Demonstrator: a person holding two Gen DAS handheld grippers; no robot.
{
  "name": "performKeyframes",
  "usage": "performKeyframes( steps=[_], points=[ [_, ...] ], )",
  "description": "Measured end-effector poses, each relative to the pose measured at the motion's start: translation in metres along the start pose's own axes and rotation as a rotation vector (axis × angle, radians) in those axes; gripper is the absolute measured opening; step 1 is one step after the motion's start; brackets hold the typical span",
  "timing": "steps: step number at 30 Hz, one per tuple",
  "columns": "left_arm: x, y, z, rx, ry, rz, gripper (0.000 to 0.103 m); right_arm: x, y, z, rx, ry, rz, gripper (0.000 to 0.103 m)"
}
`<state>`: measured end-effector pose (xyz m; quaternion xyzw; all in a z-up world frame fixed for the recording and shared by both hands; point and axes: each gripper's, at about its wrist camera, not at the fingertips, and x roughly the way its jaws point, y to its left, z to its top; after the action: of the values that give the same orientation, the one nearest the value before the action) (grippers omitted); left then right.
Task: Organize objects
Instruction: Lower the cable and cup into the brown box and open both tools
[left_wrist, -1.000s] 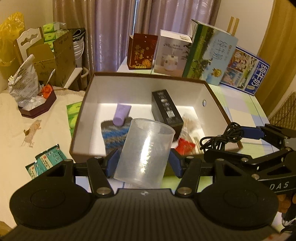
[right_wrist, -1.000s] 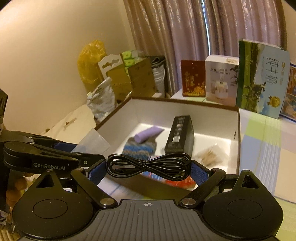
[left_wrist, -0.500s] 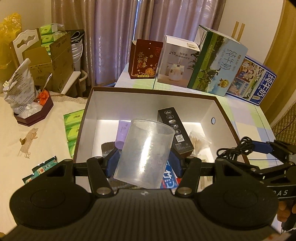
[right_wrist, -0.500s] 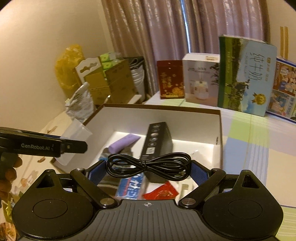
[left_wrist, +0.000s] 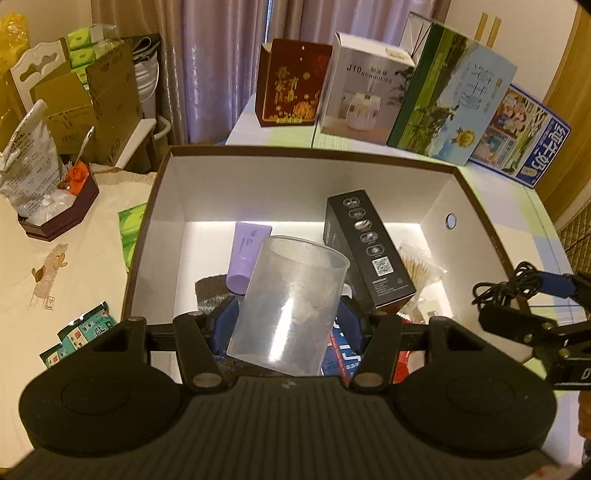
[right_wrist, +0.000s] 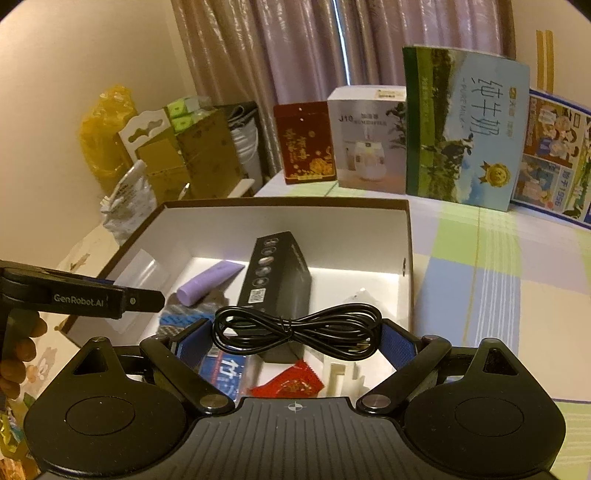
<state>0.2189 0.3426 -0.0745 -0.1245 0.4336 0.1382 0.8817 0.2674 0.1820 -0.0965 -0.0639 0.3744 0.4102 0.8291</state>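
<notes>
The clear cup (left_wrist: 288, 306) hangs tilted over the box's (left_wrist: 310, 153) near-left floor, pinched between the left gripper's (left_wrist: 290, 325) blue pads, while the right gripper (right_wrist: 295, 341) clamps the coiled cable (right_wrist: 299, 328) above the near-right clutter. Best to lower the cup onto bare floor left of the black carton (left_wrist: 365, 254), clear of the purple tube (left_wrist: 245, 254), before spreading the pads.

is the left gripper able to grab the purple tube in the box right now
Probably not. The left gripper is clamped on the clear cup, so its jaws are full. The purple tube lies uncovered in the open box, reachable once the cup is set down.
</notes>
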Motion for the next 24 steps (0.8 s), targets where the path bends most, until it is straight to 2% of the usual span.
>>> performKeyframes(
  steps=[12,14,16,18,22,24],
  points=[
    [0.022,0.007,0.002,0.008,0.048,0.005,0.054,0.016,-0.006,0.001,0.011,0.029,-0.025,0.092],
    [0.022,0.008,0.004,0.005,0.048,-0.004,0.061,0.018,-0.006,0.001,0.008,0.033,-0.031,0.092],
    [0.022,0.010,0.006,-0.005,0.045,-0.011,0.072,0.020,-0.006,0.001,0.004,0.036,-0.034,0.092],
    [0.021,0.010,0.007,0.000,0.039,-0.010,0.074,0.021,-0.007,0.001,0.000,0.039,-0.040,0.092],
    [0.019,0.011,0.010,0.010,0.029,-0.009,0.084,0.025,-0.007,0.000,-0.012,0.049,-0.048,0.092],
    [0.018,0.011,0.011,0.011,0.028,-0.009,0.086,0.027,-0.007,-0.001,-0.027,0.054,-0.055,0.092]
  ],
)
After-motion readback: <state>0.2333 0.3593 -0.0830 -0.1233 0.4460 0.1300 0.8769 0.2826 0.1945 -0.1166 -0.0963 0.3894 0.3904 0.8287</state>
